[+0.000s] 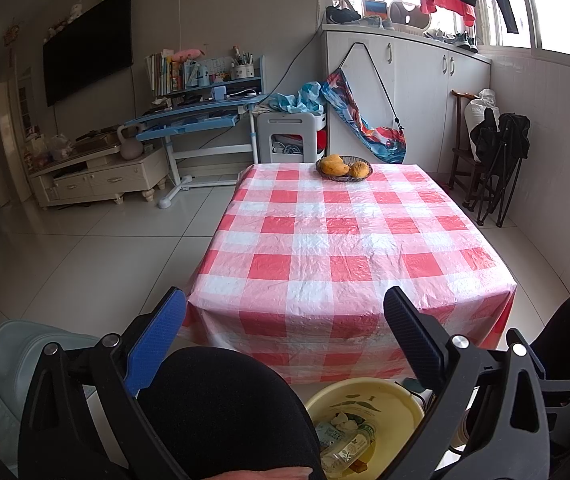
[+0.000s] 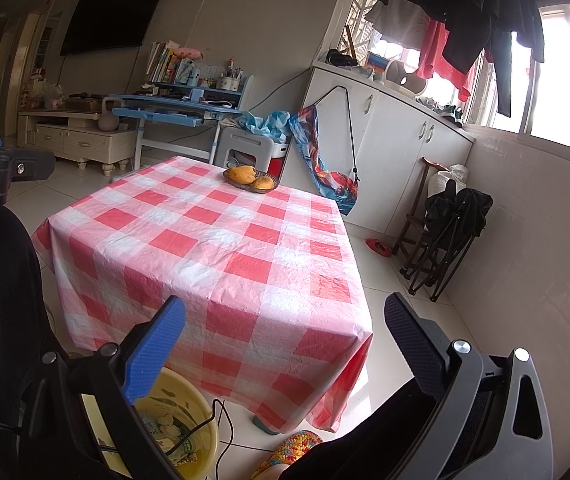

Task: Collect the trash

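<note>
A yellow basin (image 1: 369,400) stands on the floor in front of the table, between the person's knees. It holds trash: a small clear bottle (image 1: 345,450), crumpled paper and wrappers. It also shows in the right wrist view (image 2: 183,408). My left gripper (image 1: 285,316) is open and empty, held above the person's knee, short of the table edge. My right gripper (image 2: 285,320) is open and empty, held over the table's near right corner. The red-and-white checked tablecloth (image 1: 345,240) carries no trash that I can see.
A dark dish with mangoes (image 1: 344,167) sits at the table's far edge. Folding chairs (image 2: 445,232) stand by the right wall. A blue desk (image 1: 205,116), a white cabinet and a TV stand lie beyond. A black cable (image 2: 221,420) runs by the basin.
</note>
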A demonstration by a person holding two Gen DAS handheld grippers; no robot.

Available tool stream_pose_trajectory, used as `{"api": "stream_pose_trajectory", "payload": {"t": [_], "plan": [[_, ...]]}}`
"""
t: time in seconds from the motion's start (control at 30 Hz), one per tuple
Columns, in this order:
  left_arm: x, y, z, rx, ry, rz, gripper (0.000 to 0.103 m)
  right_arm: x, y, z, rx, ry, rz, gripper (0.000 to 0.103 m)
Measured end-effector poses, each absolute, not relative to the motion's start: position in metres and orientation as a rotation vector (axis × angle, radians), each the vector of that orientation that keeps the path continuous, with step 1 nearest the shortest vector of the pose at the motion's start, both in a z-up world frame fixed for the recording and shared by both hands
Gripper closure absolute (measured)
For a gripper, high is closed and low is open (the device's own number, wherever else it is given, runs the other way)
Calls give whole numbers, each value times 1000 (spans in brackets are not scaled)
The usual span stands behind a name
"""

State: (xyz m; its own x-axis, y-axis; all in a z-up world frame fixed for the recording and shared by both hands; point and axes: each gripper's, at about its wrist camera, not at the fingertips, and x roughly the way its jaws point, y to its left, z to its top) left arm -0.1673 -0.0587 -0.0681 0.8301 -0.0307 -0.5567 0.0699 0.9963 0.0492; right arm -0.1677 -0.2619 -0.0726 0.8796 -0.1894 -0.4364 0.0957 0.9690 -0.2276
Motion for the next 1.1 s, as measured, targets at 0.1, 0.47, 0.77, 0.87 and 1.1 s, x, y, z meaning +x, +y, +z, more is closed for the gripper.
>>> {"api": "stream_pose_trajectory", "payload": {"t": [0.1,0.47,0.77,0.87,1.1], "plan": [[-167,-59,-68,70,589,-53,7,-168,-262,-72,-203,474,-149,8],[-167,-59,-68,66,592,-56,7,-167,-262,-73,-207,475,-148,8],[-169,-47,-68,28,586,-108,7,-168,-262,-73,-208,476,-148,8],[-172,-48,-67,45,563,-102,7,-169,-263,-74,-206,475,-148,8],[-162,-40,-71,16,639,-89,7,-173,-266,-77,-235,483,-149,8]]}}
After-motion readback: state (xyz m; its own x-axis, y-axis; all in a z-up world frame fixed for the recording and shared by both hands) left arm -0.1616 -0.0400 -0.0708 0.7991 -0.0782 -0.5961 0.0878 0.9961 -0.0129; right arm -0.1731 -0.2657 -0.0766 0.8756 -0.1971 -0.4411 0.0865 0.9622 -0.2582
